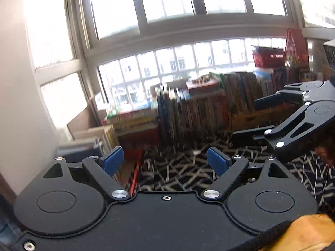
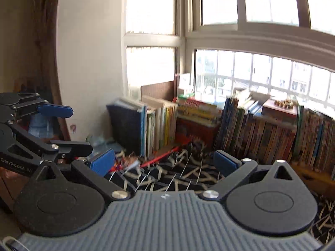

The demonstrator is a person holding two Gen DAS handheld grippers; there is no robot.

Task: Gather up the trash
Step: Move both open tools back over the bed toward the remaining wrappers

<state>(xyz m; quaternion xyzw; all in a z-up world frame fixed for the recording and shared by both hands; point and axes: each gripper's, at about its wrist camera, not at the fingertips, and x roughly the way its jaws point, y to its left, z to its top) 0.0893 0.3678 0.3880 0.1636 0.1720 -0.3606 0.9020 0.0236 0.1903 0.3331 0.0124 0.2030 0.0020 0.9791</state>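
Right wrist view is showing a small bright scrap (image 2: pixel 125 165), red, blue and pale, too blurred to name, lying on the black-and-white patterned cloth (image 2: pixel 188 177) just beside the left finger of the right gripper (image 2: pixel 164 162). A thin red stick (image 2: pixel 159 156) is lying next to the scrap, its long axis slanting from the scrap up and to the right, with its far end pointing at the foot of the books (image 2: pixel 163 121). From the left wrist, the same stick (image 1: pixel 135 177) is running almost straight away from the camera.

Neither piece is being held. The right gripper is standing wide with only cloth showing between its blue pads. The left gripper (image 1: pixel 165 156) is also spread wide and gripping nothing; seen from the right wrist, the left gripper (image 2: pixel 80 128) is hanging clear above the cloth at the left edge, with "GenRobot AI" printed on its black arm.

Books are standing upright in a long row under the window (image 2: pixel 261 77); their spine lettering is blurring beyond reading. A red basket (image 1: pixel 268 59) is sitting on top of the books further along.
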